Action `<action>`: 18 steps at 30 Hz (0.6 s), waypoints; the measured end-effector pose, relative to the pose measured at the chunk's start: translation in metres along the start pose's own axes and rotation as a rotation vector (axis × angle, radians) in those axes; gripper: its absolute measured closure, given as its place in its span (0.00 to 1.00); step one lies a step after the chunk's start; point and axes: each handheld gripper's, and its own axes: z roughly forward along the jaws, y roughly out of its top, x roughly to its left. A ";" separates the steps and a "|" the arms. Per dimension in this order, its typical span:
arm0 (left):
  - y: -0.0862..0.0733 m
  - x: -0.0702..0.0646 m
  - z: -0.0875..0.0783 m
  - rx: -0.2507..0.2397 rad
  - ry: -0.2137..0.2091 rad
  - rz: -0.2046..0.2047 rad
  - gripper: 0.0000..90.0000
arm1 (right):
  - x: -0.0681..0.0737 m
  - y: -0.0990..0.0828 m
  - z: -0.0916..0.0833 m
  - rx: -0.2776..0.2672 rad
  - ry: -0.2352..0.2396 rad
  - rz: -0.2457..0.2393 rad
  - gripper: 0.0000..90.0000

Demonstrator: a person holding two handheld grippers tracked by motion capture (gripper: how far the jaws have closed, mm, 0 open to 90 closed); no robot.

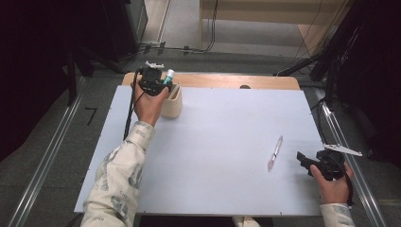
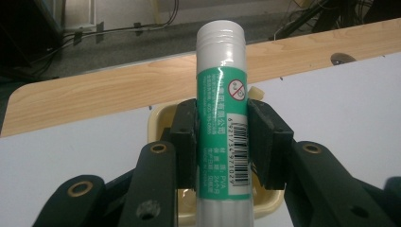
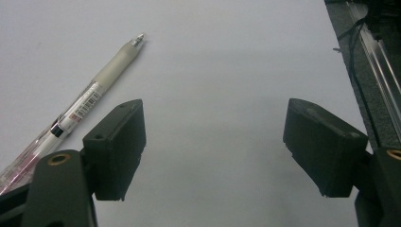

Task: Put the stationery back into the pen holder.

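My left gripper (image 1: pixel 158 84) is shut on a glue stick (image 2: pixel 222 127) with a green label and white cap, held upright over a cream pen holder (image 1: pixel 172 103) at the table's far left. In the left gripper view the black pads (image 2: pixel 187 142) press both sides of the stick, with the holder's rim (image 2: pixel 158 116) just behind and below. A clear pen (image 1: pixel 274 153) lies on the white table right of centre. My right gripper (image 1: pixel 306 163) rests open near the table's right edge, and the pen (image 3: pixel 75 113) lies just outside its left jaw.
The white table top (image 1: pixel 217 142) has a wooden strip (image 1: pixel 236 81) along its far edge. Metal rails run along the floor on both sides, and cables lie on the floor beyond the table.
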 end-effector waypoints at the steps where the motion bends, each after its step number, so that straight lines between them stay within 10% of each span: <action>1: 0.000 0.001 0.002 -0.002 -0.004 -0.002 0.73 | 0.000 0.000 0.000 0.001 0.000 0.002 0.23; 18: -0.004 0.007 0.020 -0.026 -0.002 -0.029 0.73 | -0.001 0.000 0.001 0.003 -0.001 0.003 0.23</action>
